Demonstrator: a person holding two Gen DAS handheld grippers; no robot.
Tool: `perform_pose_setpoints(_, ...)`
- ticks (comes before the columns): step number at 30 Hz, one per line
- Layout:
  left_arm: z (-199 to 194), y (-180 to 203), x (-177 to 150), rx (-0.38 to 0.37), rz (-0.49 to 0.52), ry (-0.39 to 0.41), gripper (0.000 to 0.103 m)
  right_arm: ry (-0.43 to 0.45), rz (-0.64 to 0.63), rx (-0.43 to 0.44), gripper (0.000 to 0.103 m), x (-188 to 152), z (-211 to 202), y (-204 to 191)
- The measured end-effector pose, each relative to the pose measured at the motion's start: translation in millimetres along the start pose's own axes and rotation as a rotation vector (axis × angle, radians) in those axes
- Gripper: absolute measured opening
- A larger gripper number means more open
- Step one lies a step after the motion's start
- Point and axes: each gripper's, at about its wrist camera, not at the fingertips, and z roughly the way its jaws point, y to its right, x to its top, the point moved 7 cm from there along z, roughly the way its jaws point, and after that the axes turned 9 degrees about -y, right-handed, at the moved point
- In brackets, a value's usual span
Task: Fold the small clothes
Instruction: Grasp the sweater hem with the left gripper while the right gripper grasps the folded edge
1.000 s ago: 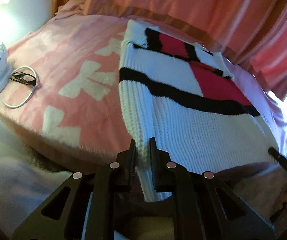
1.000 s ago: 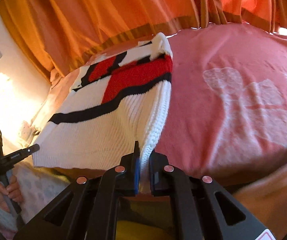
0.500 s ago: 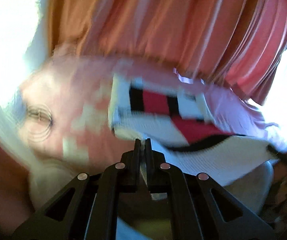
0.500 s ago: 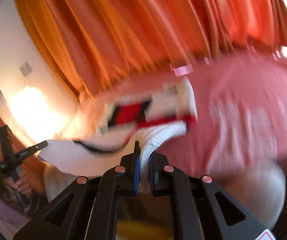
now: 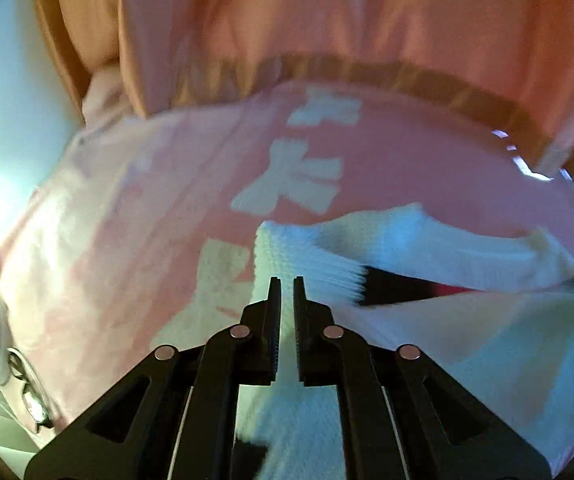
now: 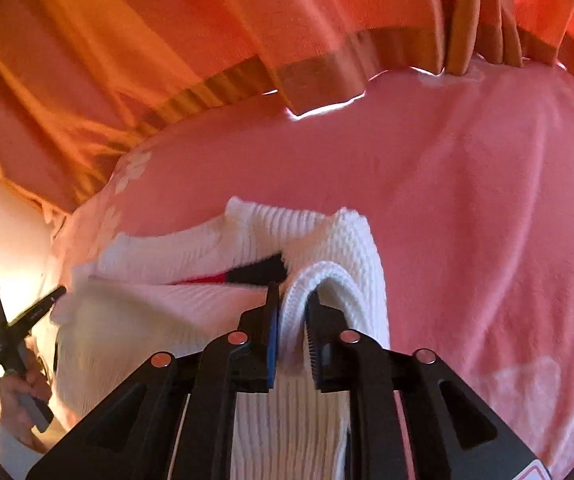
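No words, brand names or numbers can be read in either view. The pink blanket (image 5: pixel 135 216) carries pale shapes (image 5: pixel 291 184) toward 12 o'clock in the left wrist view, but they are blurred and cannot be read as letters. In the right wrist view a sticker (image 6: pixel 537 474) with a red edge shows at about 5 o'clock on the right tool's body, cut off by the frame; nothing on it is legible.

Sweater (image 6: pixel 191 264) hem now carried fwd, folded over its top.
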Motion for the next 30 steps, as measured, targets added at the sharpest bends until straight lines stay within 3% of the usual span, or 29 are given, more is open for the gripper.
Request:
perform_pose_setpoints(2, 1, -4, 7, -0.036, -0.017, -0.006, 0.016, 0.026, -0.011, 0.011, 0.026, 6, -4, 2)
perform_pose_setpoints(4, -4, -7, 9, -0.060, -0.021, 0.024, 0.060, 0.062, -0.002, 0.031, 0.044, 8, -18, 5)
perform_pose_setpoints(5, -9, -10, 10, -0.063, -0.028, 0.049, 0.066, 0.079, -0.011, 0.030, 0.051, 7, -24, 6)
perform_pose_setpoints(8, -23, -7, 12, -0.084, 0.007, 0.107, 0.067, 0.099, -0.060, -0.027, 0.056, 7, -39, 6)
perform_pose_setpoints(12, -24, 8, 6, -0.120, 0.084, 0.102, 0.078, 0.013, -0.125, -0.068, 0.059, -7, -18, 6)
perform_pose_setpoints(14, -18, 16, 1, -0.096, 0.127, 0.091, 0.081, -0.037, -0.146, -0.094, 0.059, -15, -5, 6)
perform_pose_setpoints(16, -7, 20, -2, -0.029, 0.160, 0.070, 0.075, -0.057, -0.167, -0.109, 0.058, -19, 6, 4)
perform_pose_setpoints(17, -2, 21, -4, -0.016, 0.164, 0.055, 0.065, -0.061, -0.173, -0.107, 0.046, -19, 10, 3)
perform_pose_setpoints(18, 5, 25, -5, -0.041, 0.168, 0.025, 0.040, -0.067, -0.176, -0.102, 0.033, -19, 15, 1)
perform_pose_setpoints(19, 10, 28, -7, -0.060, 0.162, -0.010, 0.019, -0.079, -0.173, -0.102, 0.006, -18, 17, 1)
perform_pose_setpoints(20, 10, 28, -7, -0.068, 0.150, -0.020, 0.011, -0.076, -0.164, -0.094, 0.007, -17, 16, 1)
perform_pose_setpoints(23, -7, 26, 1, -0.097, 0.095, 0.032, 0.006, 0.045, -0.163, -0.033, 0.007, -2, -23, -17)
perform_pose_setpoints(25, -20, 19, 8, -0.102, 0.058, 0.079, 0.006, 0.120, -0.188, -0.049, 0.007, 5, -43, -22)
perform_pose_setpoints(27, -6, 11, 9, -0.061, 0.039, 0.051, 0.006, 0.089, -0.182, -0.124, 0.007, 7, -27, -8)
perform_pose_setpoints(30, 27, 6, 1, 0.012, 0.048, -0.039, 0.006, -0.074, -0.098, -0.169, 0.007, -5, 24, 25)
